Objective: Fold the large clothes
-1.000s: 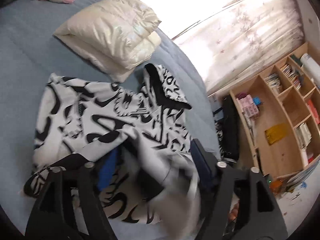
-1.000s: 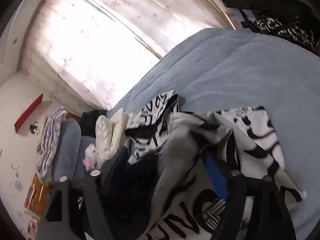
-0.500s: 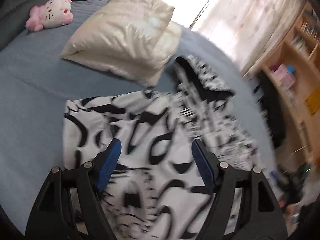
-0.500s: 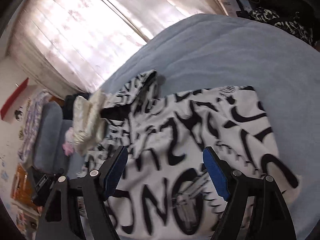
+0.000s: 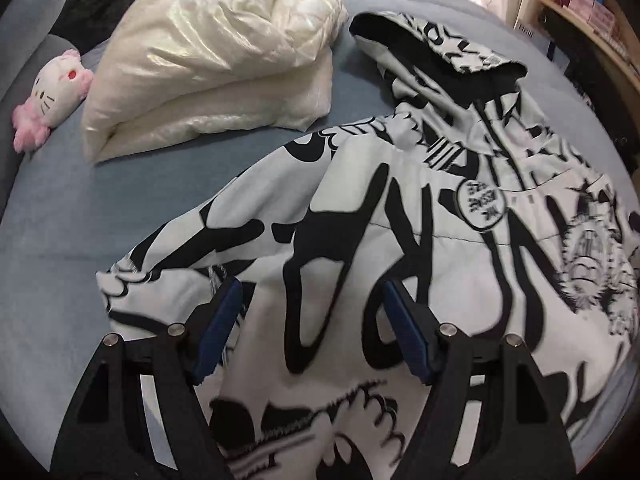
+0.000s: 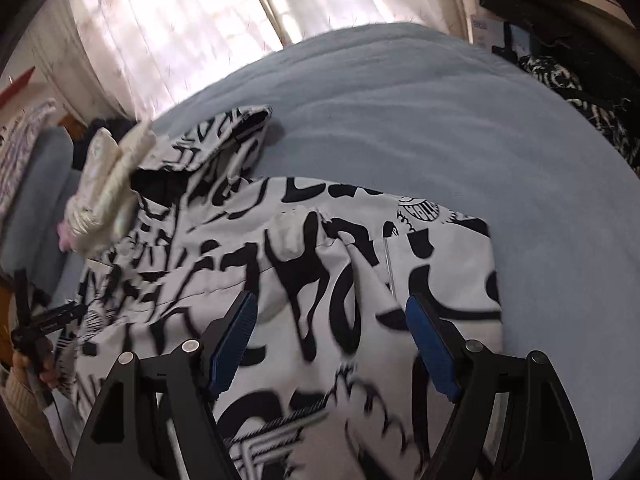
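Both tools agape above jacket [image 5: 400, 240]

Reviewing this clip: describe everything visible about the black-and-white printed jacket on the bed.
The jacket is a white hooded garment covered in bold black graffiti-style lettering, with a round printed badge on the chest. The fabric looks smooth and slightly padded. It lies spread, somewhat rumpled, on the blue bed cover, hood toward the window showing its black lining. A folded cream puffer coat lies close beside the hood. The left gripper and right gripper are open above it, gripping nothing.
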Demonstrator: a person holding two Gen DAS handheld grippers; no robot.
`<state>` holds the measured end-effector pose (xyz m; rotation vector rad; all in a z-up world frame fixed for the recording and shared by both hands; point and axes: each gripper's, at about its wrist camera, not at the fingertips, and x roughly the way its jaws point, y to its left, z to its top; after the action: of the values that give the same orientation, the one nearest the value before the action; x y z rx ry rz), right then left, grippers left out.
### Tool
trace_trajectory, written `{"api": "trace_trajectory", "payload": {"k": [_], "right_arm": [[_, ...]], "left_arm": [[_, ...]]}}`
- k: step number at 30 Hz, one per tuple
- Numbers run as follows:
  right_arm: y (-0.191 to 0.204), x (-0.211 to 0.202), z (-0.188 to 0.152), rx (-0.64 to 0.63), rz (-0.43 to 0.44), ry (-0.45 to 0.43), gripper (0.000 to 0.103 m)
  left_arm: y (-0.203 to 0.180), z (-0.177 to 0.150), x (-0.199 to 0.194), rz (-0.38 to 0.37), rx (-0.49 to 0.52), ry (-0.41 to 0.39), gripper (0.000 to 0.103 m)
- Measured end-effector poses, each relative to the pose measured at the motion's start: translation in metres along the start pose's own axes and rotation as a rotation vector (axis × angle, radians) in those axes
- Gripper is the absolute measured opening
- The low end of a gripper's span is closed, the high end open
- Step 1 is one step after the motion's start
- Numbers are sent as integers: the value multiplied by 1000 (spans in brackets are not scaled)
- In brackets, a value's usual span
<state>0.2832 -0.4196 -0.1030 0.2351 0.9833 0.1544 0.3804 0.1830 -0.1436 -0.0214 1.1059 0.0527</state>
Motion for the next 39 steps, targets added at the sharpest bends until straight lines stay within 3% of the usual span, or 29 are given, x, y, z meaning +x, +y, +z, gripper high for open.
{"api": "trace_trajectory", "payload": {"k": [5, 9, 10, 11, 12, 14, 16, 19, 23, 28, 31, 39], "right_arm": [[-3, 39, 16, 3, -4, 42, 73], [0, 62, 17, -16, 25, 70, 53], [2, 64, 15, -29, 21, 67, 44], [4, 65, 13, -35, 21, 67, 38], [7, 65, 10, -38, 16, 64, 26], [8, 60, 4, -44, 9, 43, 15], [13, 49, -3, -62, -18, 9, 7], [19, 22, -12, -73, -44, -70, 4], [26, -24, -9, -59, -41, -188, 4], [42, -55, 7, -61, -54, -323, 4], [51, -44, 17, -52, -74, -317, 4], [62, 47, 25, -82, -165, -147, 4]], "left_arm": [[8, 7, 19, -16, -36, 22, 81], [16, 7, 29, -58, -99, 30, 81], [15, 6, 28, -68, -105, 17, 72], [13, 4, 26, -93, -104, 2, 50], [11, 2, 25, -105, -101, -7, 40], [-3, -3, 15, -52, -83, -41, 18], [-15, -9, 4, 17, -49, -81, 4], [-19, -16, -26, 61, -38, -172, 3], [-8, -8, -72, 49, -88, -276, 3], [-7, 3, -93, 108, -116, -369, 3], [-5, 11, -73, 140, -144, -334, 3], [-3, 1, 11, 216, -162, -183, 4]]}}
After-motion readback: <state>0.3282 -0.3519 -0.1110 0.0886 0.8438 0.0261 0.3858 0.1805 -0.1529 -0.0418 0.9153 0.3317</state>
